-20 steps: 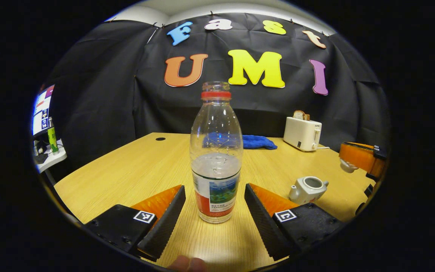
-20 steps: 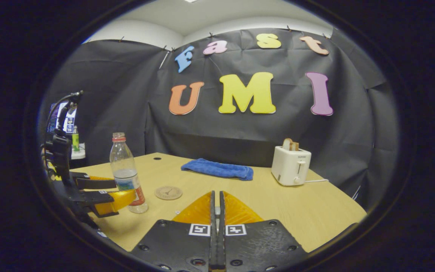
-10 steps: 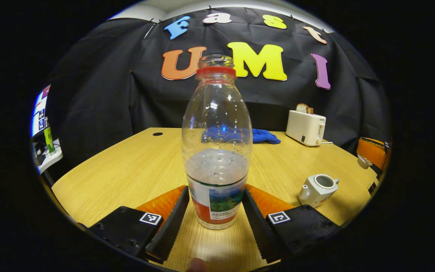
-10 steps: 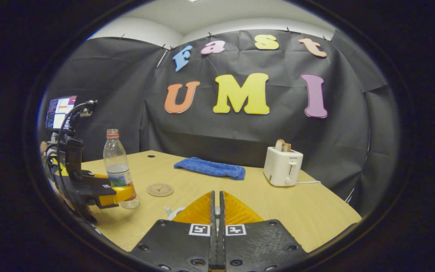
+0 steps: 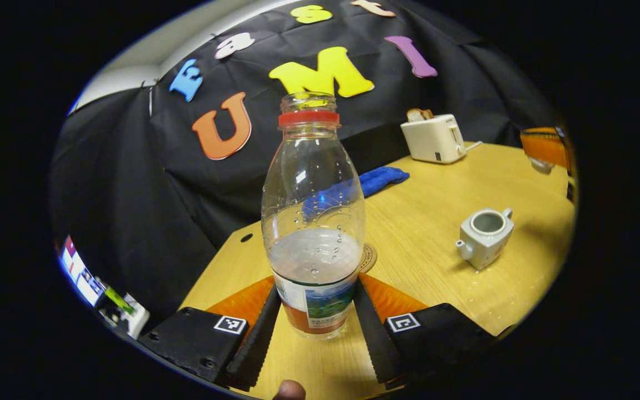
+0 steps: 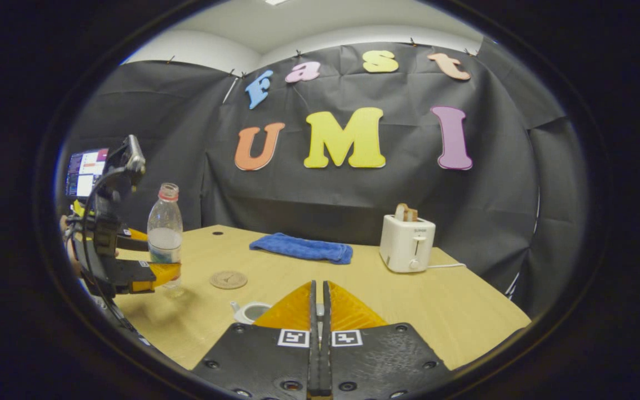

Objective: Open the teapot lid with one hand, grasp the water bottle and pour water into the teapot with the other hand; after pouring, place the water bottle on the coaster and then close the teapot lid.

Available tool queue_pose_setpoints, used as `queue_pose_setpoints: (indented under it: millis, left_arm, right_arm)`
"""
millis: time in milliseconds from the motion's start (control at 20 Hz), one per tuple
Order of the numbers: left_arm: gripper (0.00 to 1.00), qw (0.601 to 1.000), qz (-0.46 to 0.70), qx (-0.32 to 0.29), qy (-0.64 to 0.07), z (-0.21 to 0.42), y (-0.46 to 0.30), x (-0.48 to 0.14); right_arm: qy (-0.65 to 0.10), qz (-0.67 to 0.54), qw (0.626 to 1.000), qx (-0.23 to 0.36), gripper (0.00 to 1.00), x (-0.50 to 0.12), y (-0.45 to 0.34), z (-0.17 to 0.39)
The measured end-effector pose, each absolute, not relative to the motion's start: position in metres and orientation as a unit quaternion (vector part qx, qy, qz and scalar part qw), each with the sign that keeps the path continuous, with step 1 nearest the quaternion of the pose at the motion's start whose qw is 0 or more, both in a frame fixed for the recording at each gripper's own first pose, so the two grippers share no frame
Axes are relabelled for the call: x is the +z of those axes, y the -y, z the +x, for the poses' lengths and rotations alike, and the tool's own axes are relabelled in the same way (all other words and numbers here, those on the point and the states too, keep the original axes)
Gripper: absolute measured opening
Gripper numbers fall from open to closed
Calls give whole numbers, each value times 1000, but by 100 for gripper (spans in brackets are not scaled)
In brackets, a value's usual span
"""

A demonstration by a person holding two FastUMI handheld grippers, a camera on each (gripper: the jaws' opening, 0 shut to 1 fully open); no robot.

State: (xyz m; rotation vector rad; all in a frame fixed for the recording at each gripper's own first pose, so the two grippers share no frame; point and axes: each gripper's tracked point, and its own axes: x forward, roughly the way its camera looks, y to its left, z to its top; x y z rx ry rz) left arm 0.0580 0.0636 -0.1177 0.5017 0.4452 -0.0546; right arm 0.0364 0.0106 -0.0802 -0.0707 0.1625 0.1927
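A: Left gripper view first. What's the count?

B: One water bottle (image 5: pixel 314 222), one teapot (image 5: pixel 485 236), one coaster (image 5: pixel 368 258), one blue cloth (image 5: pixel 378 179), one toaster (image 5: pixel 432 138), all over one wooden table (image 5: pixel 442 278). The left gripper (image 5: pixel 315 311) has both fingers pressed against the bottle's label, one each side.

A: How does the bottle look?

B: Clear plastic, uncapped, a red ring under the open mouth, roughly half full, droplets on the inside above the waterline. It fills the centre, and its base seems clear of the table. The teapot is pale, lidless, its round opening bare, out at 3 o'clock from the bottle. The coaster peeks out from behind the bottle's right edge. At 2 o'clock near the rim is the other gripper, with something pale at its tips; I cannot tell what.

A: Right gripper view?

B: Again one bottle (image 6: pixel 165 236), one coaster (image 6: pixel 229 279), one cloth (image 6: pixel 300 248), one toaster (image 6: pixel 406 243). The right gripper (image 6: pixel 318 311) has its fingers closed with only a thin slit between; what they hold I cannot tell. The teapot (image 6: pixel 250 311) peeks out at 9 o'clock of its tips. The left gripper (image 6: pixel 156 272) clasps the bottle far at 9 o'clock, the coaster just to its right.
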Motion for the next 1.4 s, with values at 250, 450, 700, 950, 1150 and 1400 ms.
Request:
queue_pose_setpoints:
  millis: [250, 450, 700, 950, 1150, 1400]
  left_arm:
    - [76, 874, 425, -38, -233, 60, -69, -120]
    - [75, 797, 558, -50, -225, 62, -64, -125]
    - [75, 746, 635, -40, -197, 72, -51, -108]
    - [75, 702, 684, -52, -191, 76, -42, -104]
    - [75, 678, 708, -55, -187, 82, -34, -104]
    - [75, 647, 743, -45, -167, 85, -30, -94]
  right_arm:
    - [-83, -29, 992, 86, 0, -82, 15, 31]
    - [-82, -26, 993, 79, 0, -84, 33, 23]
    - [-89, -19, 993, 72, 0, -92, 51, 21]
    - [-90, -14, 994, 66, 0, -97, 64, 18]
    - [-92, -11, 994, 62, 0, -100, 73, 16]
    - [-95, -8, 994, 59, 0, -103, 79, 15]
